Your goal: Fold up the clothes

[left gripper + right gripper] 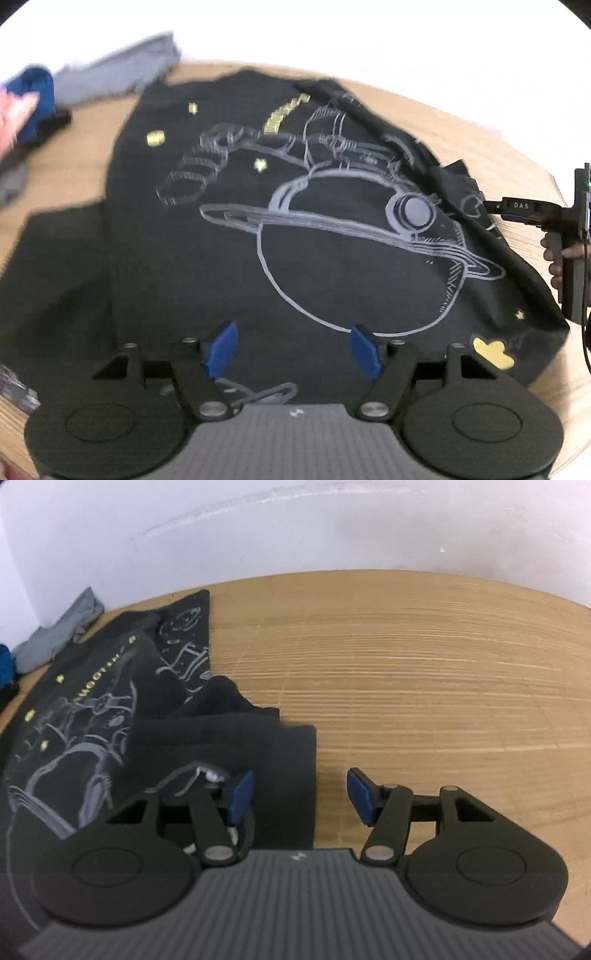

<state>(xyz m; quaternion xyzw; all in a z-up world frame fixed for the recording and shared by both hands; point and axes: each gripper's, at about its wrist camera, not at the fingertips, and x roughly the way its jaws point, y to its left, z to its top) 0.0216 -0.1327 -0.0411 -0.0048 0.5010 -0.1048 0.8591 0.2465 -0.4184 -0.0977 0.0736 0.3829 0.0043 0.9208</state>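
Note:
A black T-shirt with a white planet-and-astronaut print and small yellow stars lies spread on the wooden table. Its right side is folded over in a rumpled ridge. My left gripper hovers open over the shirt's near part, blue pads apart, nothing between them. In the right wrist view the same shirt fills the left side, with a sleeve folded flat at its right edge. My right gripper is open above that sleeve's edge, left pad over cloth, right pad over bare wood. The right gripper's body, held by a hand, shows at the far right.
A grey garment and a blue one lie at the table's far left by the white wall; the grey garment also shows in the right wrist view. A blurred hand is at the left edge. Bare wood stretches right of the shirt.

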